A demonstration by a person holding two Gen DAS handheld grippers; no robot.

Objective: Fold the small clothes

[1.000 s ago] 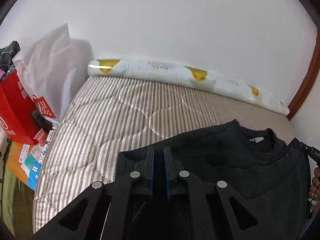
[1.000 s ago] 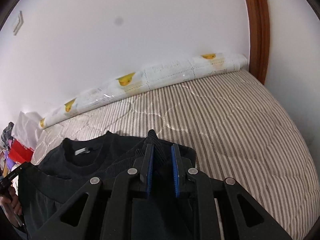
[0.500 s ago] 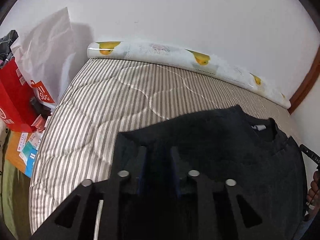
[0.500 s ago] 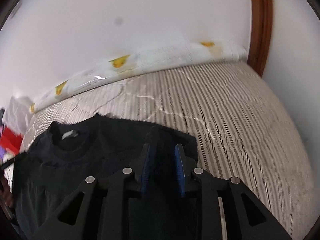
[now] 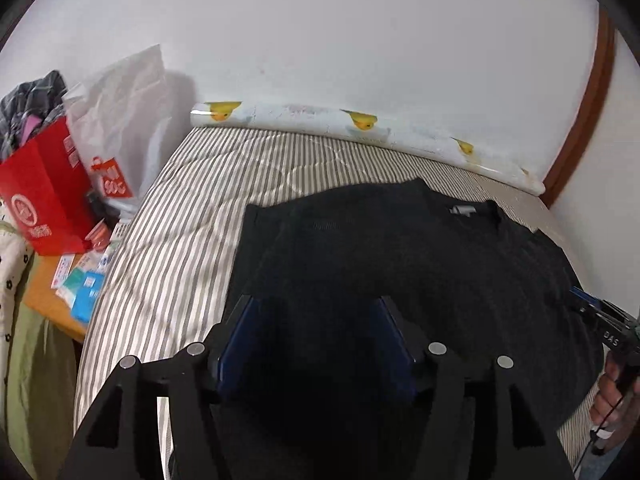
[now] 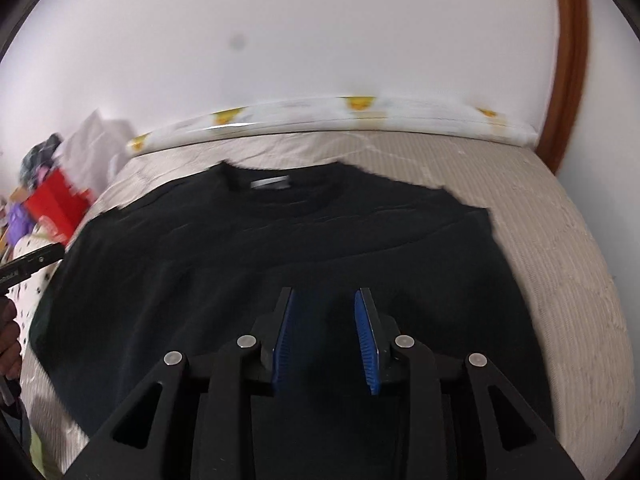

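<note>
- I judged the step in hand to be letting go: my left gripper [image 5: 316, 336] had its jaws opening, standing fairly wide, and nothing was pinched between the blue pads, only dark cloth lying beneath them.
- My right gripper [image 6: 325, 336] was also opening, its jaws narrower than the left's, and its ribbed blue pads [image 6: 366, 344] were apart with no cloth pressed between them.
- The black top [image 5: 400, 264] lay spread flat just ahead of and under both tools, its neckline and small white label [image 6: 270, 182] at the far end, towards the wall.
- It rested on the striped quilted mattress [image 5: 192, 216], which showed bare to the left of my left tool and to the right of my right one.
- The cloth looked soft, matte and limp, likely a knit; it would sag and drag if lifted by one edge only.
- Next, I reckoned, each tool needed a fresh hold on an outer edge or sleeve of the top, both pinching a single layer cleanly before carrying it over.
- A long white roll with yellow prints [image 5: 360, 128] lay along the wall, beyond the top.
</note>
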